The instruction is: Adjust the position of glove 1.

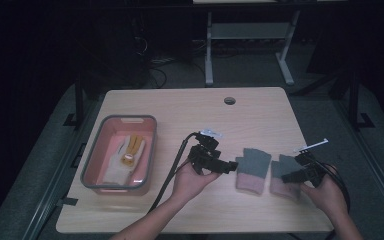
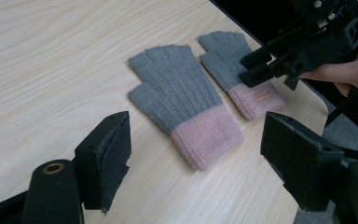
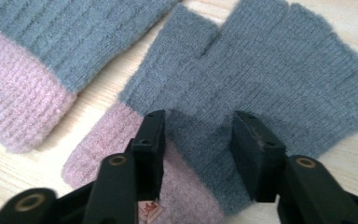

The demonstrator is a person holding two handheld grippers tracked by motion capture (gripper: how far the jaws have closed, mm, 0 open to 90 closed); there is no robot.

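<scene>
Knit fabric lies directly under the right tool: its black jaws straddle the right glove near where grey palm meets pink cuff, half spread and not yet pinching the wool. That glove's long axis runs from cuff, nearest the person, to short fingers farther off. Left tool hovers spread wide beside the left glove. Both gloves lie flat on the pale wood counter. Farther left sits a grey-rimmed pink basin.
</scene>
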